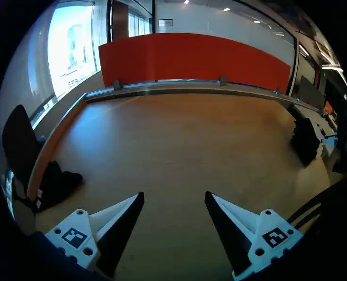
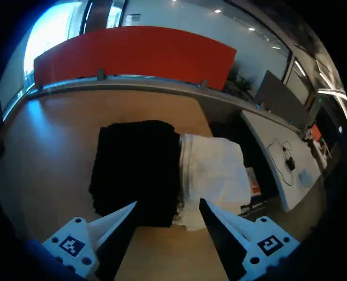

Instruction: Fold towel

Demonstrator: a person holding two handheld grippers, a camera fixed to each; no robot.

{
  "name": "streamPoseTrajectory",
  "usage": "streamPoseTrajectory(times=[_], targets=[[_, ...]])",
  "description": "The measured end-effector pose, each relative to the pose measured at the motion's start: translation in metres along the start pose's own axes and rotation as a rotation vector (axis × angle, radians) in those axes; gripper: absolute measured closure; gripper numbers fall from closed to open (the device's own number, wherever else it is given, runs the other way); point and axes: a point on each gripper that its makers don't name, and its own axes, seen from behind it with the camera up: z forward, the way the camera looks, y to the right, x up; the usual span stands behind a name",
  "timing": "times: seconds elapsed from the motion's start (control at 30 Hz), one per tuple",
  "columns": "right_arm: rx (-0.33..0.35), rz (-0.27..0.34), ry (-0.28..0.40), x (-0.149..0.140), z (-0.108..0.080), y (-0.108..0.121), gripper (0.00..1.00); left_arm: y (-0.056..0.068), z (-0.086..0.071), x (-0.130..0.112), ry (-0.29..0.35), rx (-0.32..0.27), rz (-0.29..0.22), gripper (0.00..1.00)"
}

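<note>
The broad wooden counter [image 1: 183,140] carries a stack of folded black towels [image 2: 136,168], with a stack of white towels [image 2: 215,173] touching its side. In the left gripper view, a dark crumpled cloth [image 1: 56,182] lies by the counter's edge.

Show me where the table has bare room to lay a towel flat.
Widest bare tabletop: ahead of the left tool, running to the orange divider, between the dark bundle and the dark pile. In the right gripper view, free left of the black folded stack; crowded where the white folded stack abuts it.

left stack [image 2: 136,171] touching right stack [image 2: 215,173], on table [image 2: 47,140]
</note>
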Motion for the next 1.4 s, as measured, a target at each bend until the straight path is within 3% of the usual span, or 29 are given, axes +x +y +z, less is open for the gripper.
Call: streamPoseTrajectory(times=[0.43, 0.77, 0.97, 1.17, 1.4], targets=[[-0.001, 0.059, 0.22, 0.058, -0.031, -0.025, 0.08, -0.006, 0.003, 0.026, 0.066, 0.004, -0.013, 0.04], [0.009, 0.092, 0.465, 0.114, -0.071, -0.049, 0.08, -0.009, 0.006, 0.05, 0.13, 0.003, -0.025, 0.04], [-0.002, 0.132, 0.575, 0.138, -0.088, -0.051, 0.08, -0.008, 0.005, 0.066, 0.187, -0.005, -0.031, 0.04], [0.008, 0.171, 0.635, 0.15, -0.098, -0.054, 0.08, -0.007, 0.003, 0.089, 0.28, -0.014, -0.054, 0.04], [0.007, 0.152, 0.646, 0.156, -0.103, -0.059, 0.08, -0.007, -0.004, 0.119, 0.406, -0.012, -0.064, 0.04]])
